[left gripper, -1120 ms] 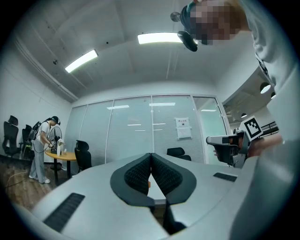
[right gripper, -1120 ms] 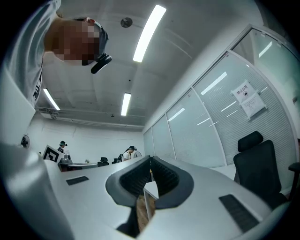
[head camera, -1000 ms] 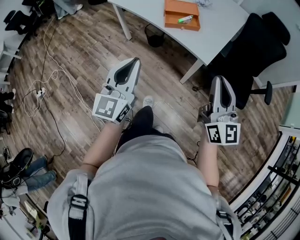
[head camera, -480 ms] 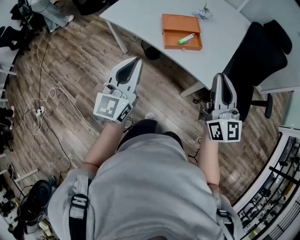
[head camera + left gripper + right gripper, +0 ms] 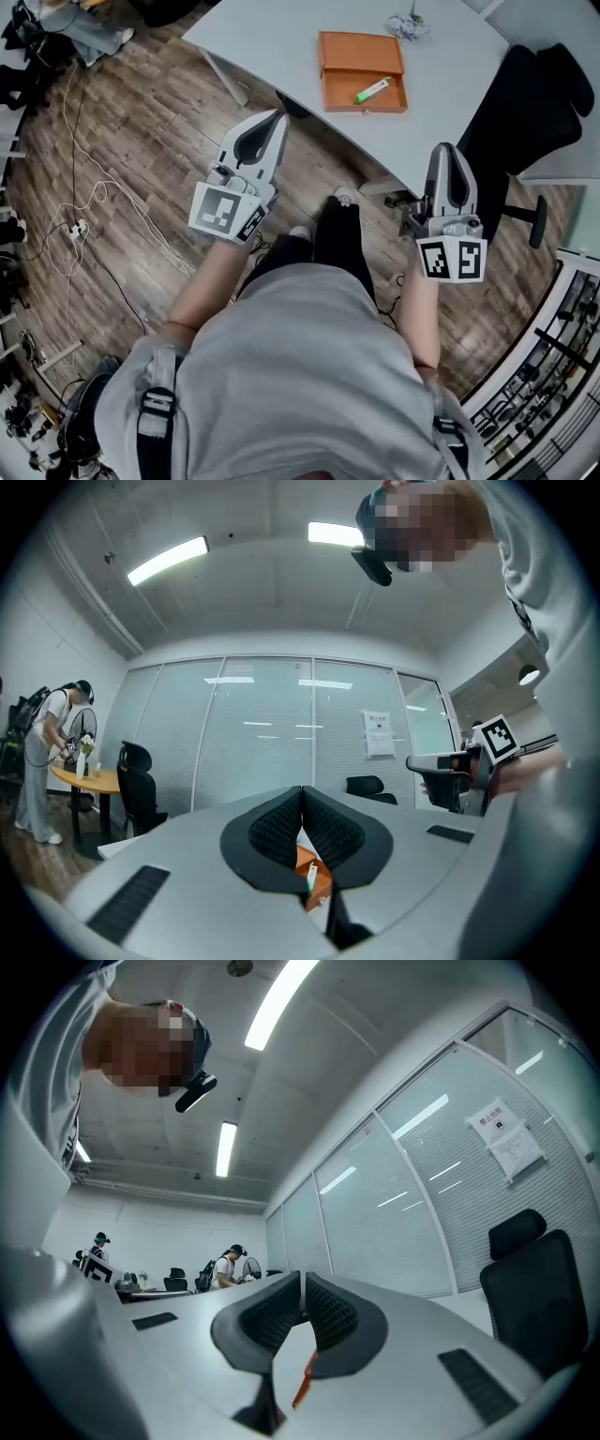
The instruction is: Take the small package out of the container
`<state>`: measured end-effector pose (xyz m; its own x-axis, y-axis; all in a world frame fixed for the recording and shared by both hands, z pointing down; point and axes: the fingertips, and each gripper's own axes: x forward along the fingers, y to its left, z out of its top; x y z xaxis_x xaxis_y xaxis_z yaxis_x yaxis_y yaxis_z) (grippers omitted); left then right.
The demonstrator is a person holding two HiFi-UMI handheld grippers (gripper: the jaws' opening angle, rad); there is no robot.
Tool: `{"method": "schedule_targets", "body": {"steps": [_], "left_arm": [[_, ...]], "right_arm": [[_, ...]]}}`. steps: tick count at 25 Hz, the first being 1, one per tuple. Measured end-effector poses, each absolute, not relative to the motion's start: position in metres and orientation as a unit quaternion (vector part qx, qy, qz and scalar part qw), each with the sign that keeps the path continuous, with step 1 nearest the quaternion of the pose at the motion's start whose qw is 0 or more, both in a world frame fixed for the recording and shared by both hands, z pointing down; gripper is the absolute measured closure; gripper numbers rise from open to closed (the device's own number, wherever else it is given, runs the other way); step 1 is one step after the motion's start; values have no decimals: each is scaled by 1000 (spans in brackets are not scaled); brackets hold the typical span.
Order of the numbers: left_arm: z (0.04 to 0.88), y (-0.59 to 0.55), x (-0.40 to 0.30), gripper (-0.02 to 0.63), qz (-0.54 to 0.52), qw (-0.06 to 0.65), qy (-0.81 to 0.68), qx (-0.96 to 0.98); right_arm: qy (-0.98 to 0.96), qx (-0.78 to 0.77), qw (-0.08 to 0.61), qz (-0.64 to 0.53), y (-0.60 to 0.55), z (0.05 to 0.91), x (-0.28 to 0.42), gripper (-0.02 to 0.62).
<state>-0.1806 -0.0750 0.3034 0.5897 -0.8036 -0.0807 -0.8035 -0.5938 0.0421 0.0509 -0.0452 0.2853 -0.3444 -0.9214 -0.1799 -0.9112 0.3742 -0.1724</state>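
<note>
Orange shallow rectangular container (image 5: 363,71), one: on the white table (image 5: 272,37), near its front edge. Small green-and-white package (image 5: 372,90), one: lying inside that container. Grey grippers, two: left gripper (image 5: 274,118) and right gripper (image 5: 444,150), jaws closed together, empty, both just short of the table's front edge, over open wood floor (image 5: 141,141). Black office chair (image 5: 525,103), one: at the table's right end.

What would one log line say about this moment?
left gripper: shut, empty | right gripper: shut, empty | package: inside orange box on table, untouched
</note>
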Motion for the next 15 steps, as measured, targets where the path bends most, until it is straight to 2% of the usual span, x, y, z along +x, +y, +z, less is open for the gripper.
{"method": "schedule_targets", "body": {"steps": [15], "left_arm": [[306, -240, -64, 585, -47, -9, -454, 890]], "right_arm": [[856, -501, 124, -17, -227, 279, 140, 545]]}}
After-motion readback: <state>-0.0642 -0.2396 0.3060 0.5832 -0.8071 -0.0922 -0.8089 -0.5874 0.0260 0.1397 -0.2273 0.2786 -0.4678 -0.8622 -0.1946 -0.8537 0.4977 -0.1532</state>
